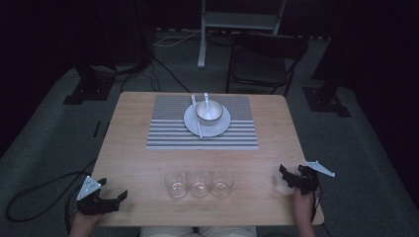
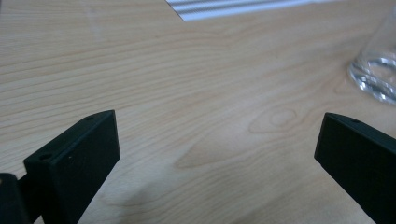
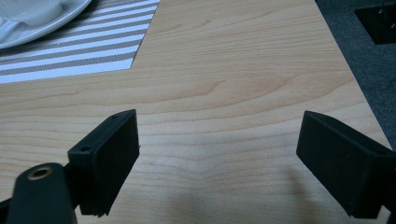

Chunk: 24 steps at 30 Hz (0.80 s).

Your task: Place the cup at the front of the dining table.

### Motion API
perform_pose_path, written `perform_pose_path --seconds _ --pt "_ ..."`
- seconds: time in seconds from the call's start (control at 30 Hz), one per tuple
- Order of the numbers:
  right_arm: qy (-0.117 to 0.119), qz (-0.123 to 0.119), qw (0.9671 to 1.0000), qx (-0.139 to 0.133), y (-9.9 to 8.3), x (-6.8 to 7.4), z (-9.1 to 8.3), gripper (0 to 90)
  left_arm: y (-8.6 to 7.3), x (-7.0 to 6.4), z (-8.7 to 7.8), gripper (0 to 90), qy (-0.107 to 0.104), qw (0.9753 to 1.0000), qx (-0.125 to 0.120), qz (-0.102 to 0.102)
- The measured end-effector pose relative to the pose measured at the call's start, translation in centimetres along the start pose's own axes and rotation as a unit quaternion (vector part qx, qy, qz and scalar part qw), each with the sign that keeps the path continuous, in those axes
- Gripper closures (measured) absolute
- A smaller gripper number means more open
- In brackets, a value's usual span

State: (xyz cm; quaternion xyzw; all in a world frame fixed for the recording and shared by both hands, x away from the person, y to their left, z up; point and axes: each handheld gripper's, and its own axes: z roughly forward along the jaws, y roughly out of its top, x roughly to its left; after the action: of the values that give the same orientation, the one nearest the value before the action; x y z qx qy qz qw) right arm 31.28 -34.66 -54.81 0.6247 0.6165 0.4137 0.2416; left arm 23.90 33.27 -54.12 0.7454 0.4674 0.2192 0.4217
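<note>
High view: three clear glasses stand in a row near the front edge of the wooden worktop (image 1: 138,163), each just beside the next: the left glass (image 1: 176,183), the middle glass (image 1: 199,183) and the right glass (image 1: 222,182). All three stand upright. Beyond them a grey striped placemat (image 1: 168,128) lies flat toward the far side of the worktop. On the mat sits a white plate (image 1: 219,127), and on the plate a metal bowl (image 1: 208,112). A spoon (image 1: 206,98) rests with its handle sticking out over the far rim of the bowl, and a pale chopstick (image 1: 197,118) lies across the plate just left of the bowl.

At the front left corner a hand (image 1: 83,222) holds the left tool (image 1: 111,192), jaws spread wide and gripping nothing, well apart from the glasses. In the left gripper view the left tool's jaws gape over bare wood, with the base of a glass at the right edge and a corner of the mat at the top.

At the front right edge the other hand (image 1: 301,202) holds the right tool (image 1: 284,177), also wide and gripping nothing. In the right gripper view its jaws stand far apart above bare wood, with the mat and the plate's rim at upper left.

Behind the worktop a dark folding chair (image 1: 267,59) stands on grey carpet (image 1: 49,123).
</note>
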Motion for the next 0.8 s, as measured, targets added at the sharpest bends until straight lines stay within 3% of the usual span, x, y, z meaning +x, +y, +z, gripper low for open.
perform_pose_path --seconds 0.1,0.13,0.37,0.4,0.53,0.67,0.8 --pt "-0.001 0.001 1.0000 0.000 -0.01 0.00 -0.02 12.6 0.03 -0.07 0.07 0.6 -0.006 1.0000 0.001 0.001" --pt "-0.002 0.001 1.0000 0.000 -0.03 0.03 -0.04 12.6 0.09 -0.05 0.19 0.6 -0.024 0.9997 0.001 -0.001" --pt "-0.010 -0.003 0.9998 0.016 0.09 0.15 0.24 12.6 0.01 -0.33 0.18 0.6 -0.029 0.9993 0.017 0.015" --pt "-0.011 -0.004 0.9997 0.023 0.14 0.16 0.39 12.6 -0.08 -0.39 0.25 0.6 -0.038 0.9989 0.022 0.015" --pt "-0.012 -0.005 0.9994 0.032 0.22 0.19 0.58 12.6 -0.23 -0.87 0.54 0.6 -0.036 0.9980 0.037 0.037" --pt "-0.014 -0.007 0.9992 0.037 0.24 0.26 0.67 12.6 -0.24 -0.32 0.41 0.6 -0.050 0.9982 0.029 0.014" --pt "-0.016 -0.008 0.9990 0.041 0.27 0.30 0.76 12.6 -0.25 -0.06 0.30 0.6 -0.059 0.9979 0.025 0.012"
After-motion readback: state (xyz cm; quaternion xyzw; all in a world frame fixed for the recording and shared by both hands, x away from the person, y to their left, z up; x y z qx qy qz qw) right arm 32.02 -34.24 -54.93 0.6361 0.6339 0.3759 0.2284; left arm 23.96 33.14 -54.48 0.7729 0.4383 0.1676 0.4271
